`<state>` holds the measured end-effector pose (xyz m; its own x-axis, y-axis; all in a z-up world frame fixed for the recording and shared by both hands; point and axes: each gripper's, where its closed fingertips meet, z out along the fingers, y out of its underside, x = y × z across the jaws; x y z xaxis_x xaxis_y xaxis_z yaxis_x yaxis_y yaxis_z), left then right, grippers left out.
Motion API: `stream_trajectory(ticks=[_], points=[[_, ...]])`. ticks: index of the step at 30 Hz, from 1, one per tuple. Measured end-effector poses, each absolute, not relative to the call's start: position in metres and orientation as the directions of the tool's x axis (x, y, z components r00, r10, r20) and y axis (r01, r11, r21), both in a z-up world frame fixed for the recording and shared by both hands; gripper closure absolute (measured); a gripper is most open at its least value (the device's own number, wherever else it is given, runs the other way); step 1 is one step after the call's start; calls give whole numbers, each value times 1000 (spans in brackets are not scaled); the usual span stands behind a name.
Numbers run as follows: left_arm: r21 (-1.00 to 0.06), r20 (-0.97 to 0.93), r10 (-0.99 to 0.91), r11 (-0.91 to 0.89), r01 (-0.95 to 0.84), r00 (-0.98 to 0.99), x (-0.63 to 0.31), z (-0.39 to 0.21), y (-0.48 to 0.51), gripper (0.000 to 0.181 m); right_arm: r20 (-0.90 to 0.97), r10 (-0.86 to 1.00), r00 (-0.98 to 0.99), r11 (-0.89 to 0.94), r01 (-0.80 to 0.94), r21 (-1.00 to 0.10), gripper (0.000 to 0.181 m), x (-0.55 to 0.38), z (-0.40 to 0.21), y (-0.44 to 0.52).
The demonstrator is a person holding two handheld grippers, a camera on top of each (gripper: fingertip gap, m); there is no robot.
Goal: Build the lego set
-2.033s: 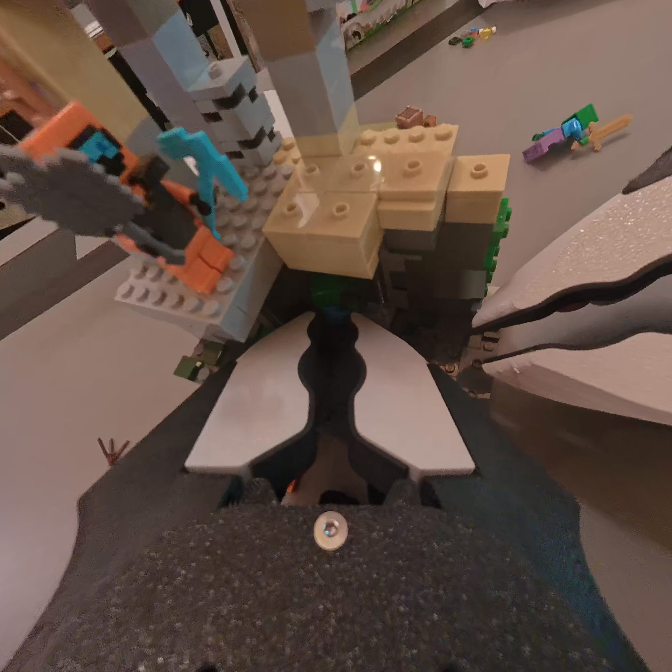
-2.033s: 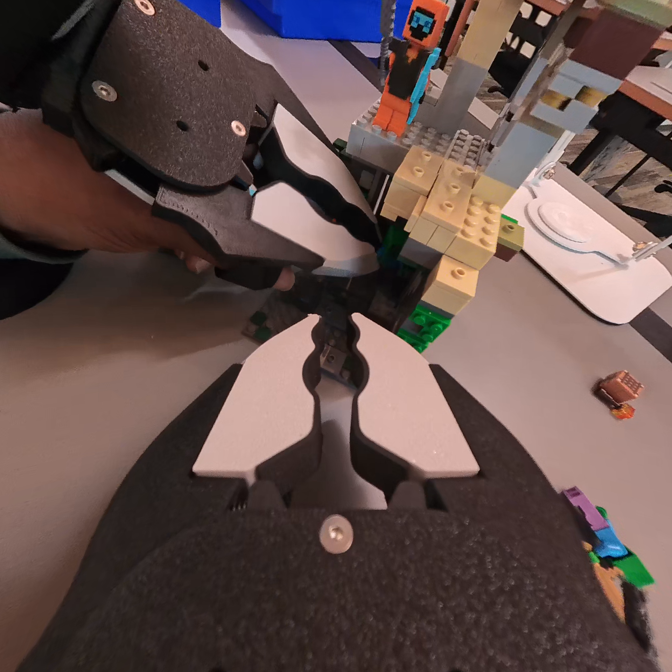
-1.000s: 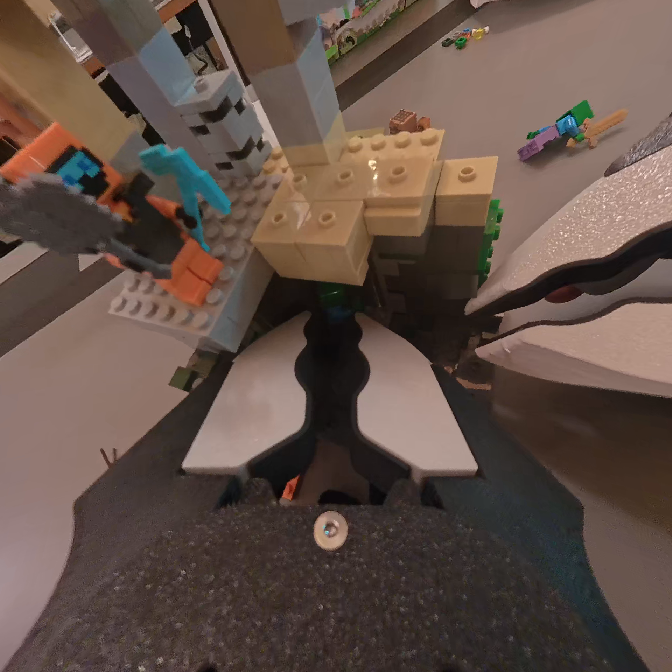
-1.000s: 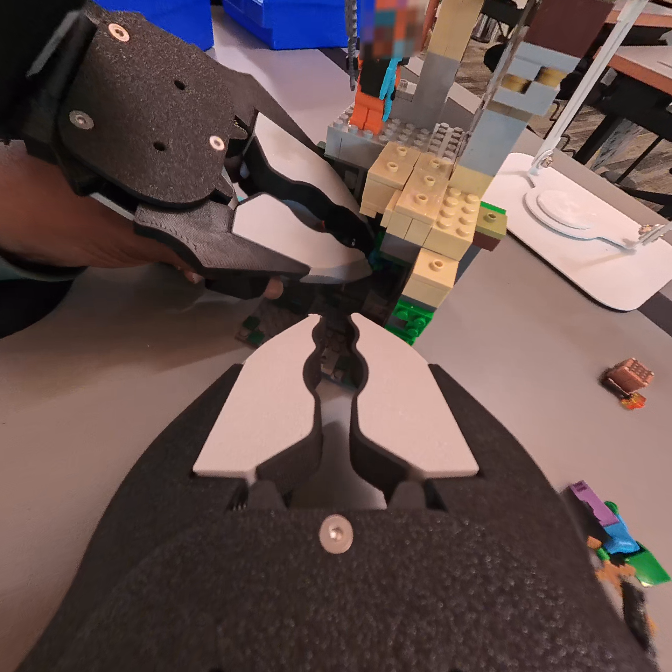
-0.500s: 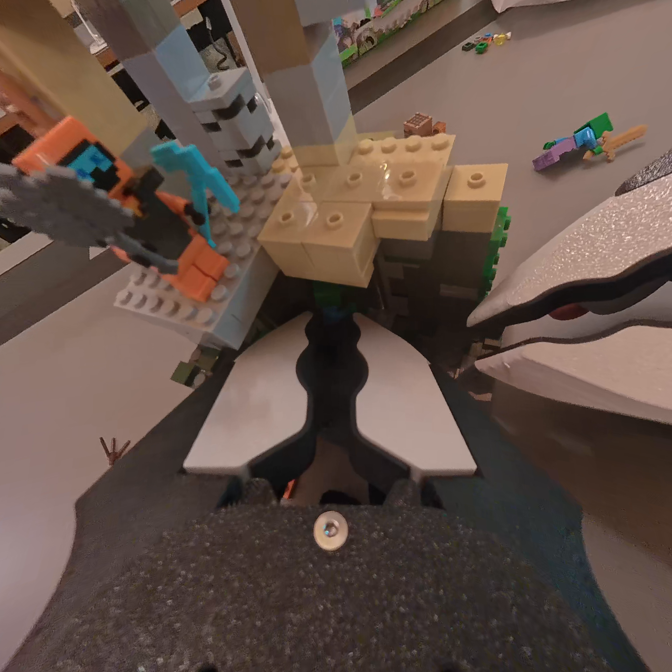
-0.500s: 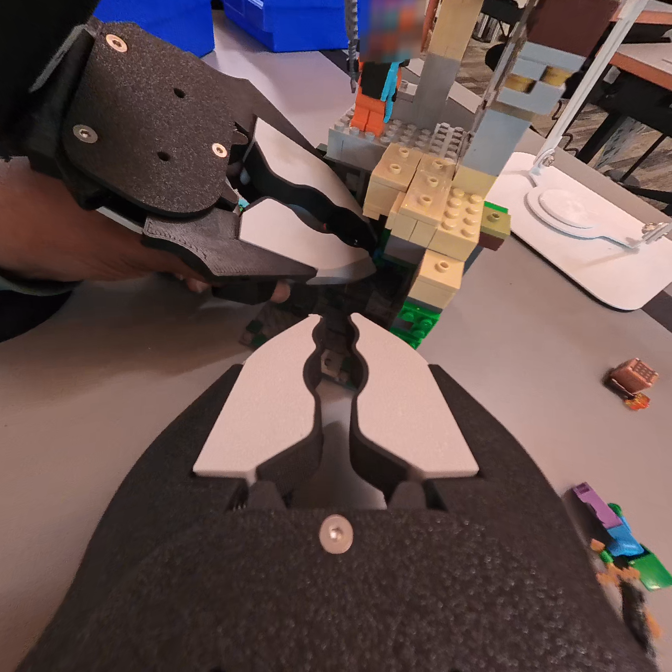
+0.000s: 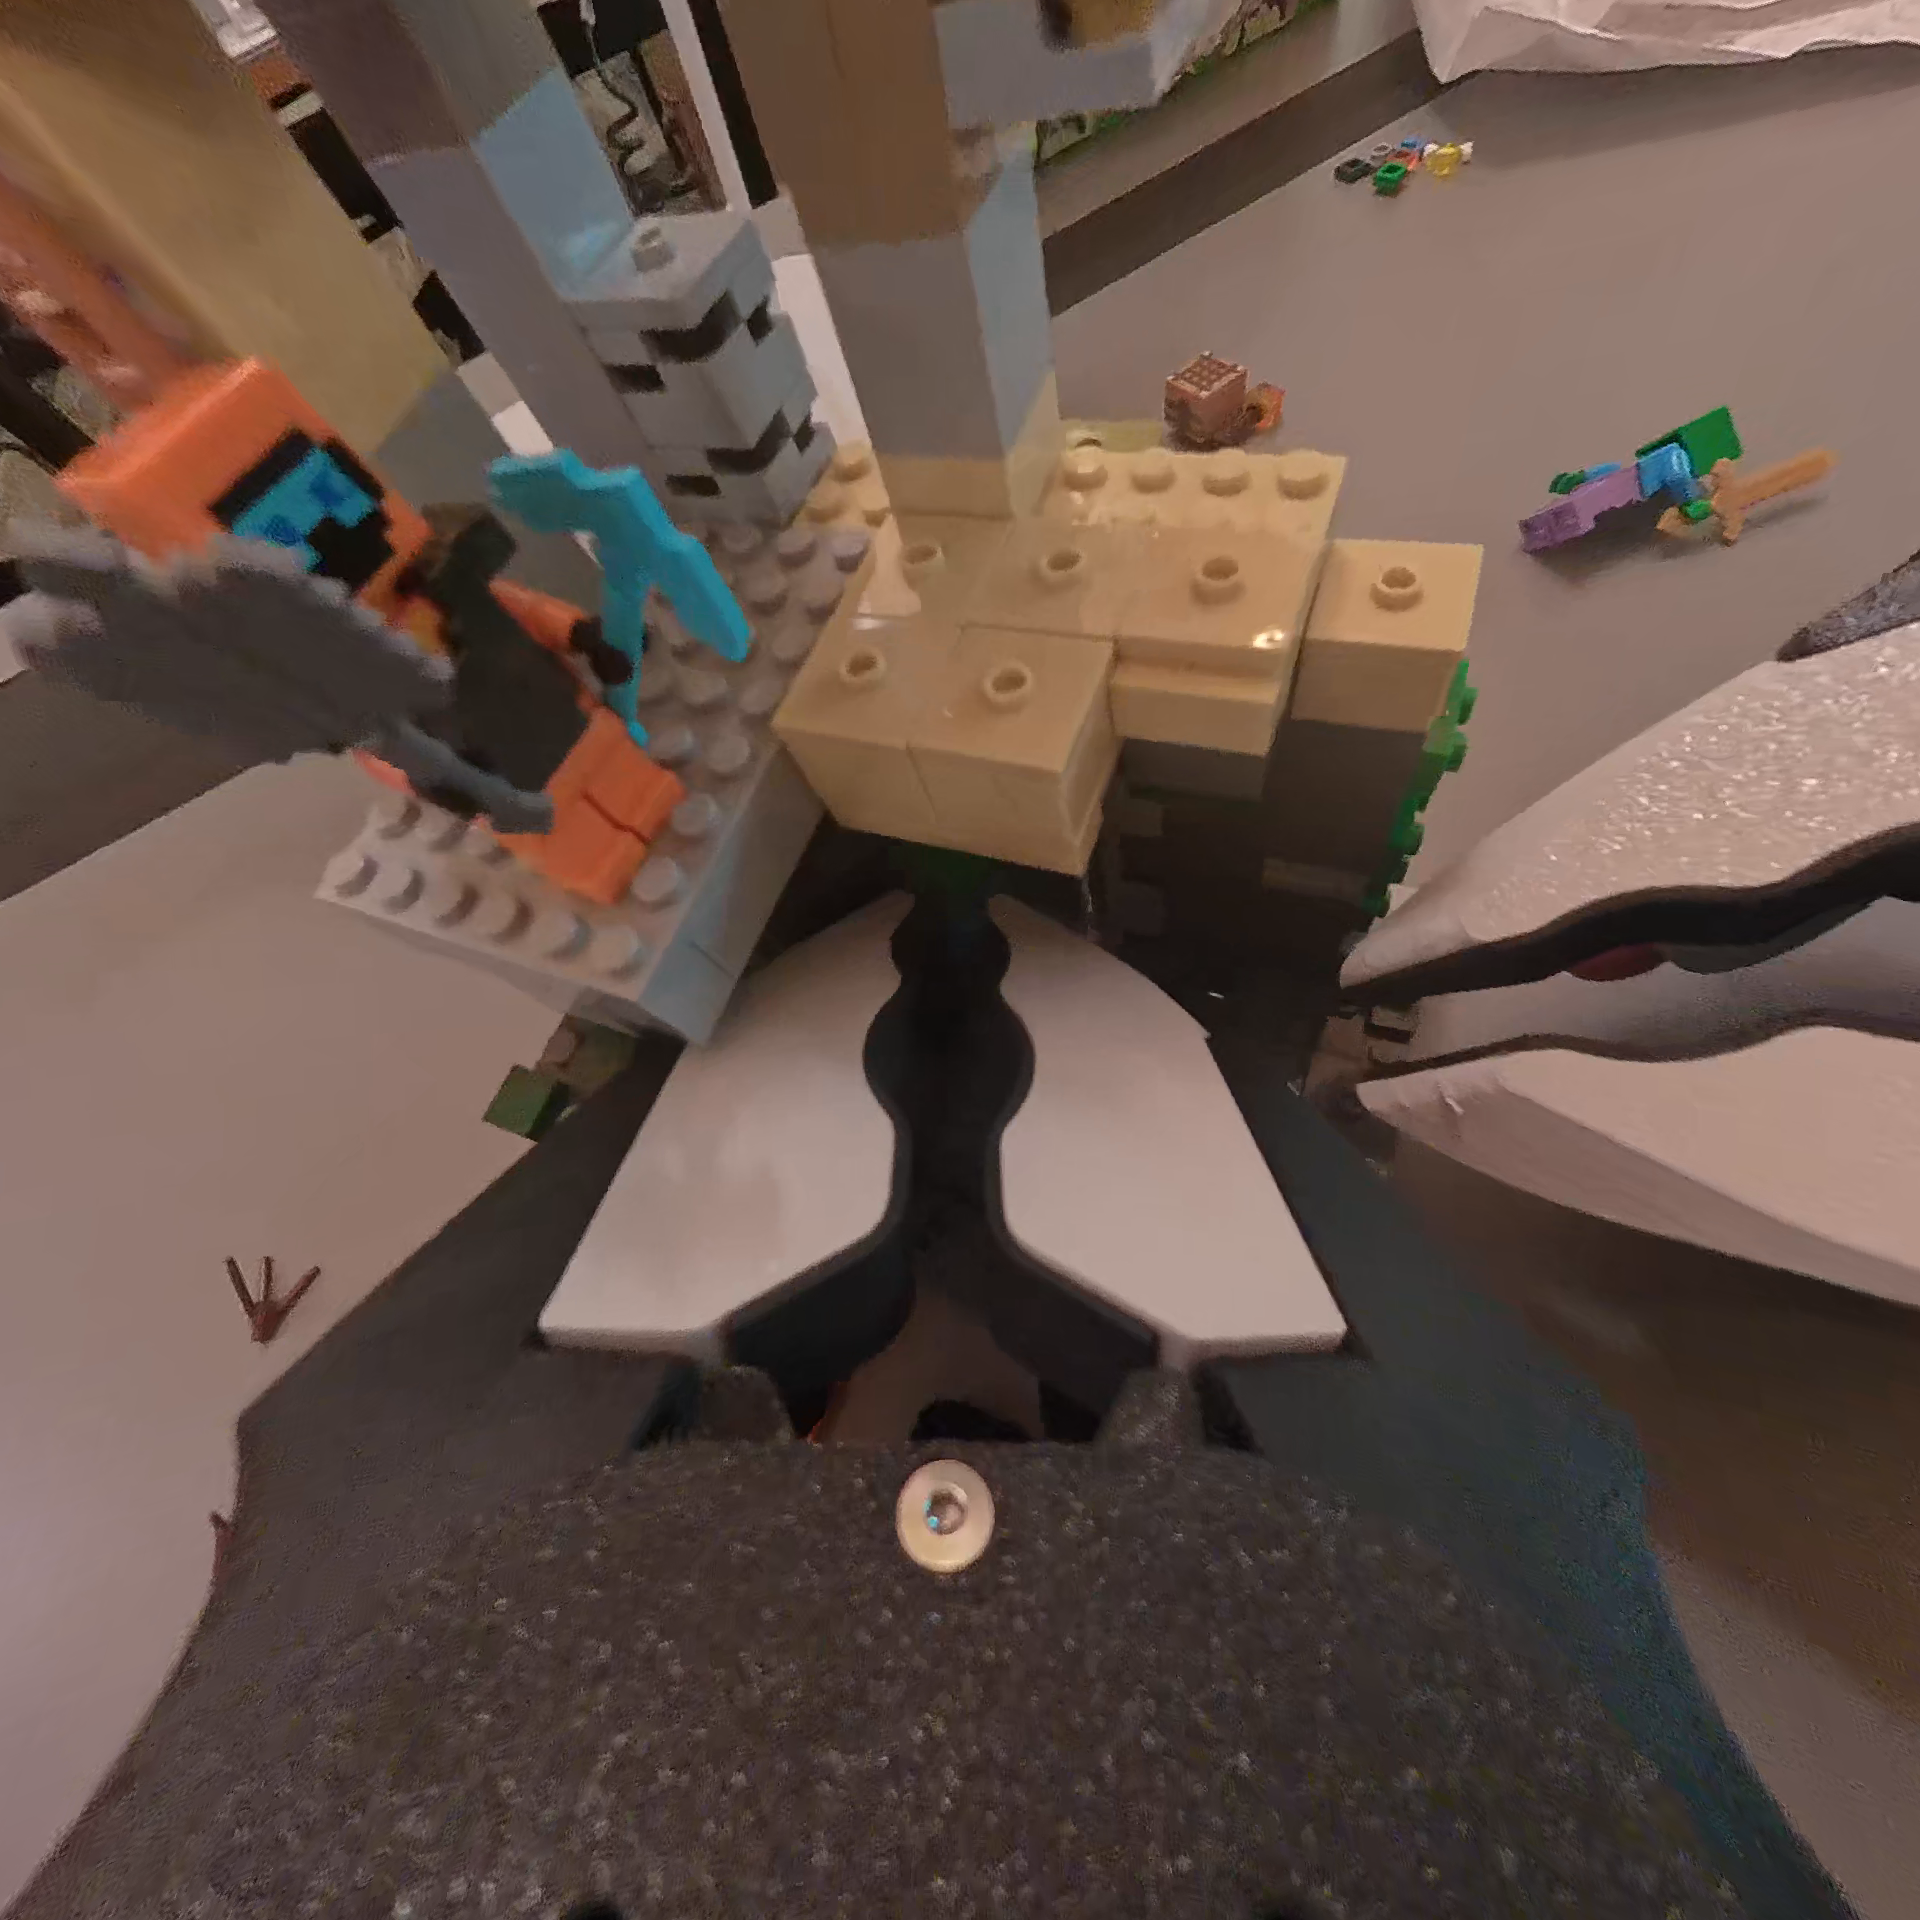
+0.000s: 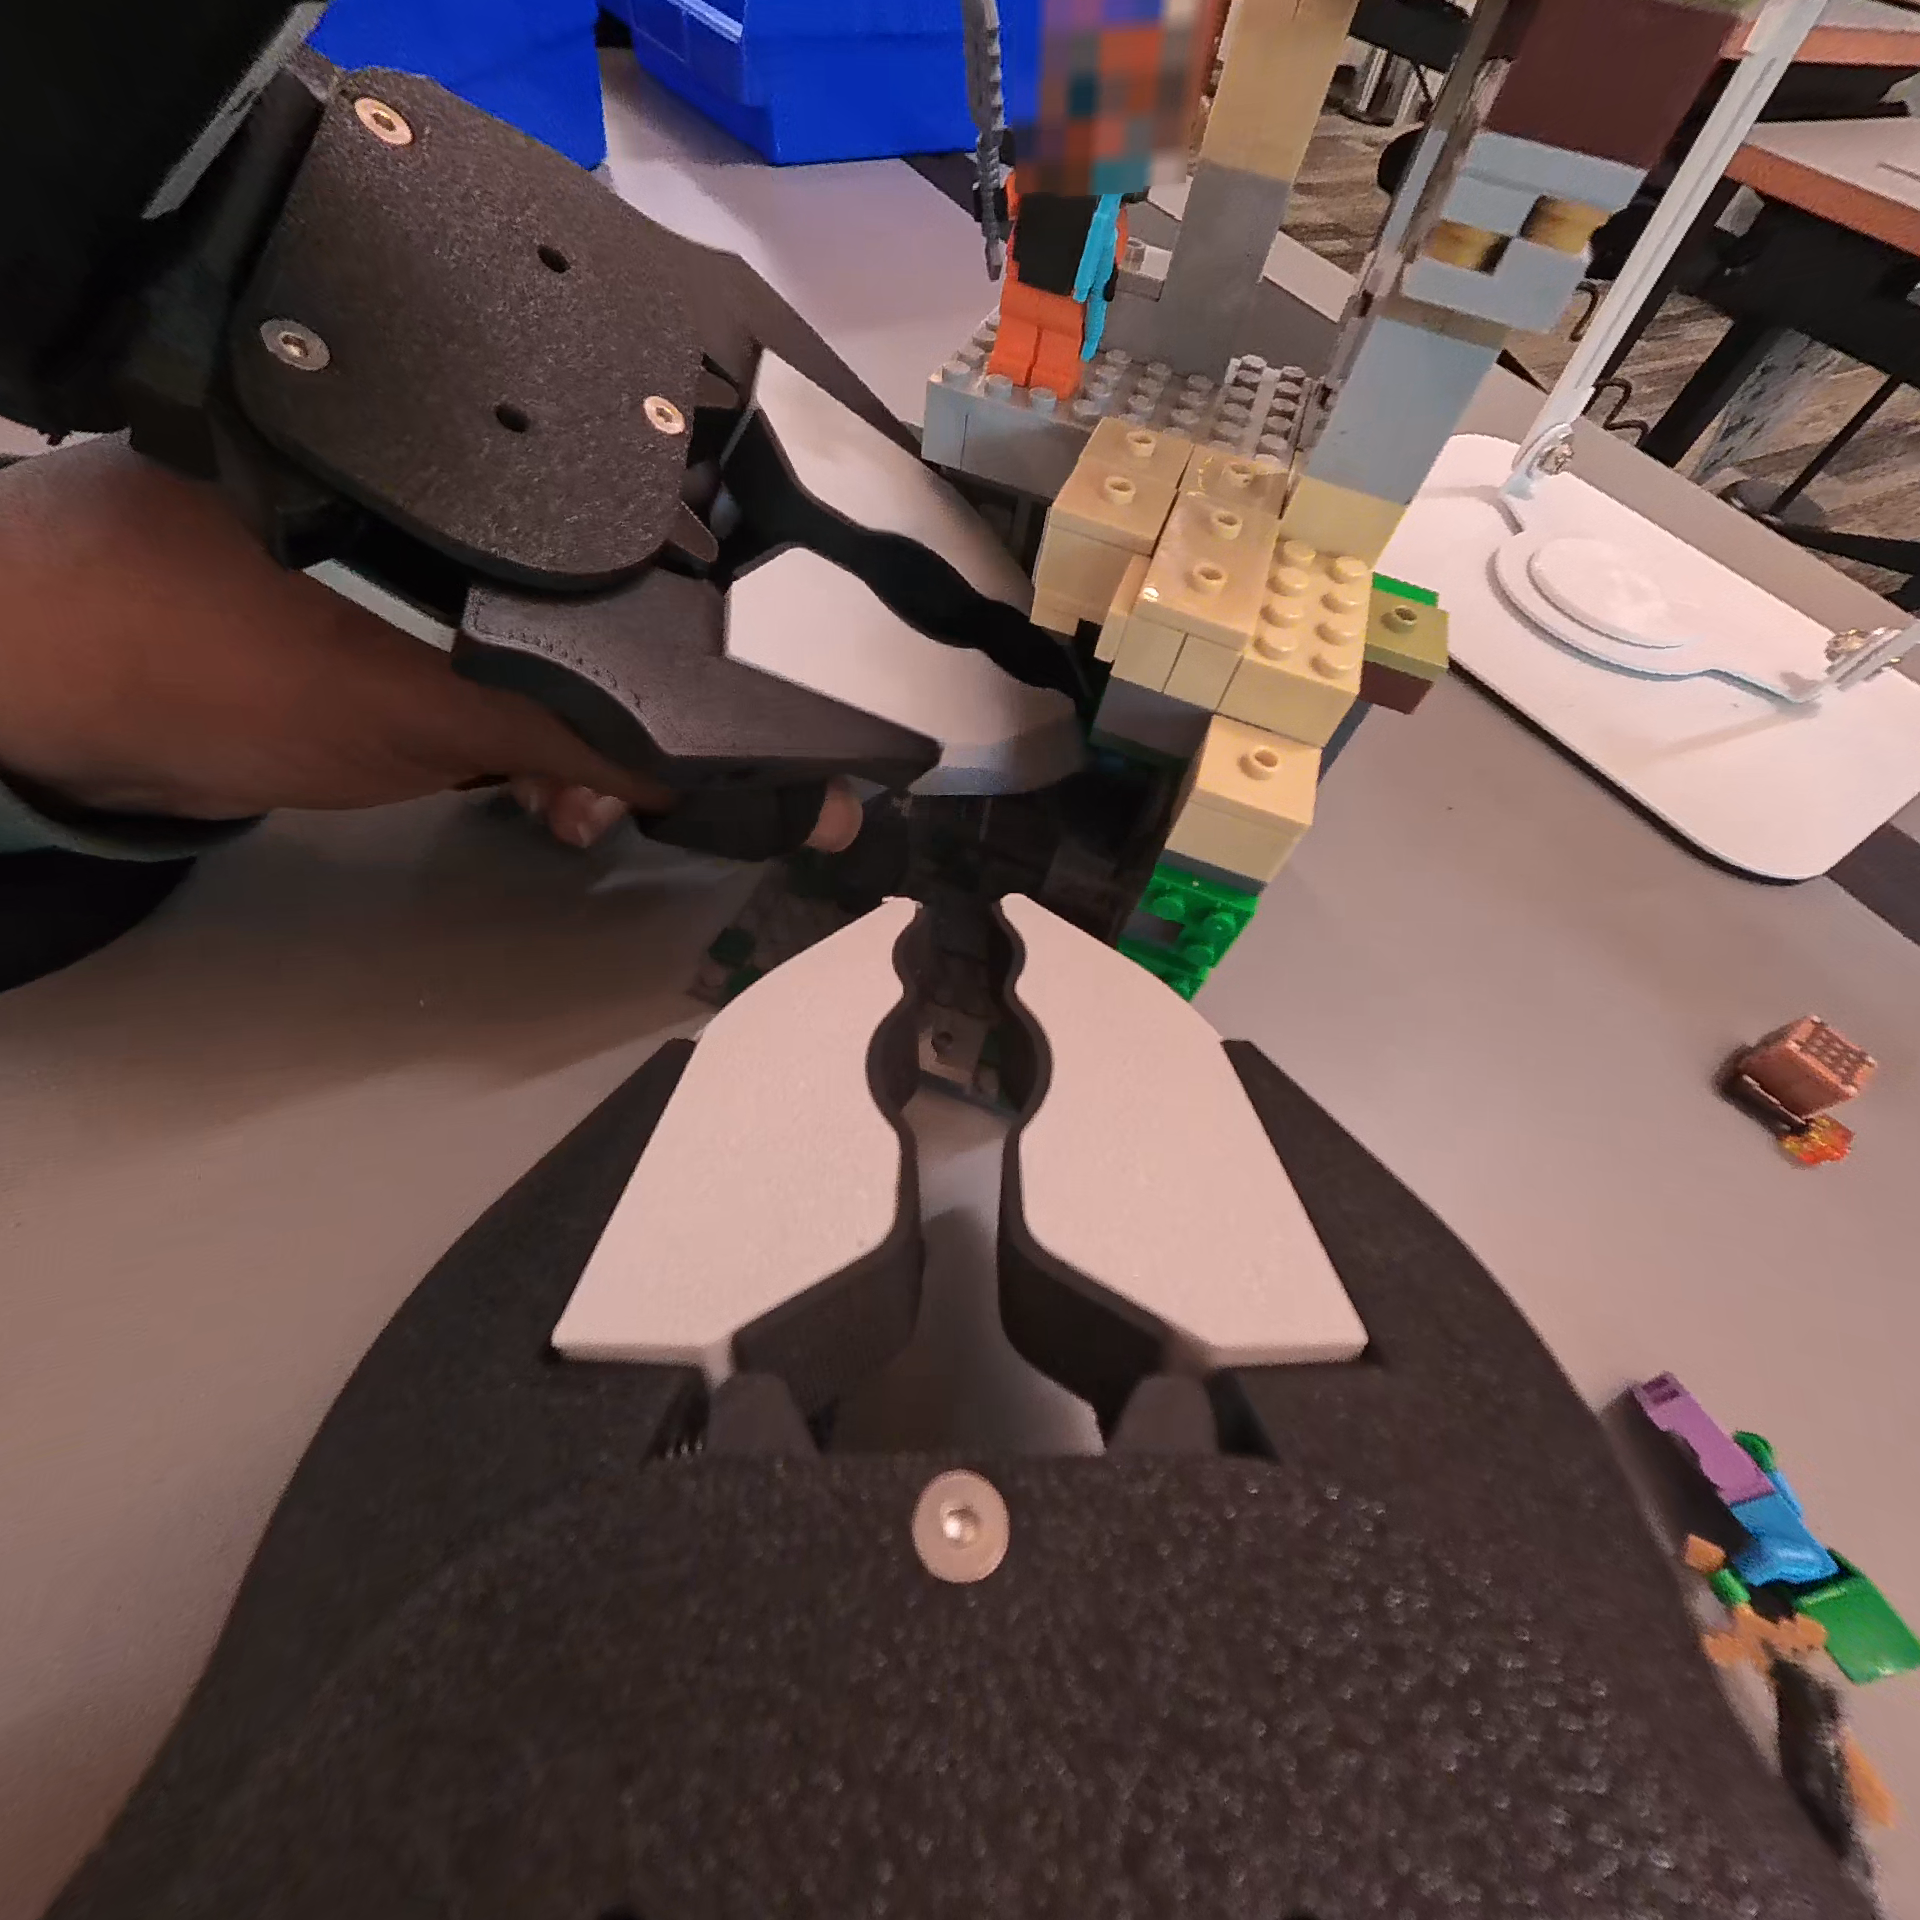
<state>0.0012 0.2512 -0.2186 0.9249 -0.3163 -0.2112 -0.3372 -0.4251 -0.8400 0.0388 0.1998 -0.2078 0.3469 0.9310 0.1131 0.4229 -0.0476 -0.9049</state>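
At the model's [image 8: 1195, 582] dark base, mid-table [image 8: 312, 1091]: left gripper [image 7: 951, 904] and right gripper [image 8: 956, 914] both nearly closed, grasp undeterminable, apparently bracing the base for pressing.

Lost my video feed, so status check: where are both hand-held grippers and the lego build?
Both hand-held grippers, left and right, nearly closed at the lego build's dark base. Grip contents unclear. Loose figure lies clear.
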Motion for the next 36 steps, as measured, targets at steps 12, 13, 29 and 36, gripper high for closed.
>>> stream_trajectory(ticks=[12, 13, 29, 36], points=[[-841, -177, -324, -440, -314, 929, 1, -216, 244, 161, 103, 929, 355, -57, 415, -908, 172, 40, -208, 203], [-842, -177, -324, -438, -314, 929, 2, -215, 244, 161, 103, 929, 354, -58, 415, -908, 172, 40, -208, 203], [-769, -226, -272, -540, -342, 936, -1, -224, 260, 156, 72, 933, 352, -77, 391, -917, 173, 39, -205, 200], [-783, -169, -230, -560, -272, 958, -3, -225, 269, 166, 30, 928, 371, -111, 354, -929, 173, 42, -200, 205]])
